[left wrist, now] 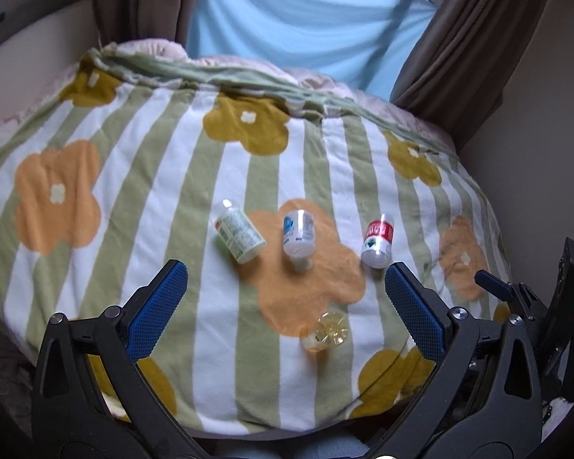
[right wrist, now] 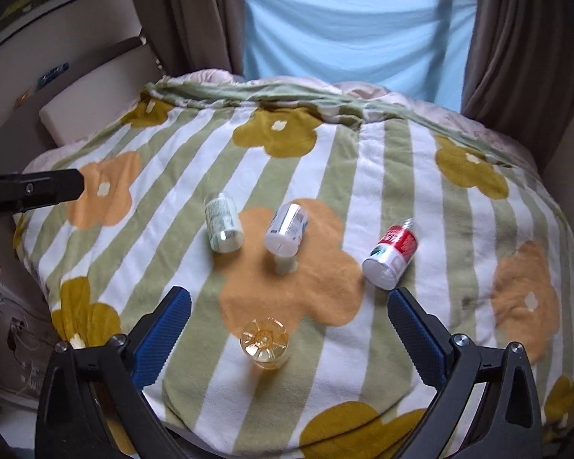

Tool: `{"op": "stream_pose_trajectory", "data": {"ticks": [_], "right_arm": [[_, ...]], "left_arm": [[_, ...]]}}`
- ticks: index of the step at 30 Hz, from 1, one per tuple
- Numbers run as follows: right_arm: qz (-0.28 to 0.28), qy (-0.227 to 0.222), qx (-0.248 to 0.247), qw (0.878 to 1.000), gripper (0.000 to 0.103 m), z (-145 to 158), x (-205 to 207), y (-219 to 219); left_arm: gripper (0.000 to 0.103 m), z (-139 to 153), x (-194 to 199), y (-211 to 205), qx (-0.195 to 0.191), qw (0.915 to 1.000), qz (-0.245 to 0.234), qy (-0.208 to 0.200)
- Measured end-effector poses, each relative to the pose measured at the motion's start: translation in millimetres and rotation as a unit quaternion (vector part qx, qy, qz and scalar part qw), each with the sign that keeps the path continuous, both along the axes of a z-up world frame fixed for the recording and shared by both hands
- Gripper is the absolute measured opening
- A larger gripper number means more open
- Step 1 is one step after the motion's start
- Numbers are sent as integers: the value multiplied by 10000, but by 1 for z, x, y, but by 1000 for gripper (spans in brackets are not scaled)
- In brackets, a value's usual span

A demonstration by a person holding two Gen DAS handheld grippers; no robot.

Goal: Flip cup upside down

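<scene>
A small clear yellowish plastic cup (left wrist: 324,332) stands on the flowered blanket with its ribbed bottom facing up; it also shows in the right wrist view (right wrist: 264,342). My left gripper (left wrist: 287,306) is open and empty, its blue-padded fingers spread wide just behind and above the cup. My right gripper (right wrist: 289,327) is open and empty too, with the cup between its fingers but not touched. The right gripper's fingertip shows at the far right of the left wrist view (left wrist: 493,286).
Three small bottles lie on the blanket beyond the cup: a green-labelled one (left wrist: 239,235), a white and blue one (left wrist: 299,232) and a red and white one (left wrist: 379,240). The bed (right wrist: 363,160) ends at curtains and a blue cloth behind. A wall stands at right.
</scene>
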State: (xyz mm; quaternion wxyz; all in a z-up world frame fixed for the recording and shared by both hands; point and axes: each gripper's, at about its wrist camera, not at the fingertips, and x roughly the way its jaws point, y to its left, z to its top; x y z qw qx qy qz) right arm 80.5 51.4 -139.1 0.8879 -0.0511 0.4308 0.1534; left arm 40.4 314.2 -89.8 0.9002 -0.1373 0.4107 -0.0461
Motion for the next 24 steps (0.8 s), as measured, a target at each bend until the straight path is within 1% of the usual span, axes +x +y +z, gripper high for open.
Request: {"op": "stream_pose_trajectory", "data": {"ticks": [3, 5, 7, 9, 12, 15, 19, 24], "right_arm": [[-460, -313, 118, 9984, 102, 55, -3, -13], [-649, -537, 190, 9963, 102, 85, -6, -18], [-758, -725, 211, 9943, 102, 109, -8, -22], [-949, -891, 169, 9913, 102, 125, -12, -26], [-1164, -1069, 163, 9873, 102, 138, -19, -33], [-1346, -1204, 125, 9835, 102, 137, -27, -41], [-1495, -1306, 65, 9801, 102, 135, -36, -50], [-1556, -1472, 46, 9768, 102, 141, -42, -57]], "left_arm": [[103, 50, -8, -1, 236, 9986, 49, -472], [103, 77, -16, -3, 365, 9966, 51, -739], [103, 97, -26, -8, 493, 9940, 72, -977], [103, 112, -34, -13, 642, 9909, 127, -1179], [103, 119, -48, -22, 783, 9865, 207, -1421], [103, 113, -62, -30, 944, 9821, 279, -1605], [103, 107, -68, -32, 814, 9827, 292, -1635], [103, 110, -71, -35, 745, 9812, 291, -1758]]}}
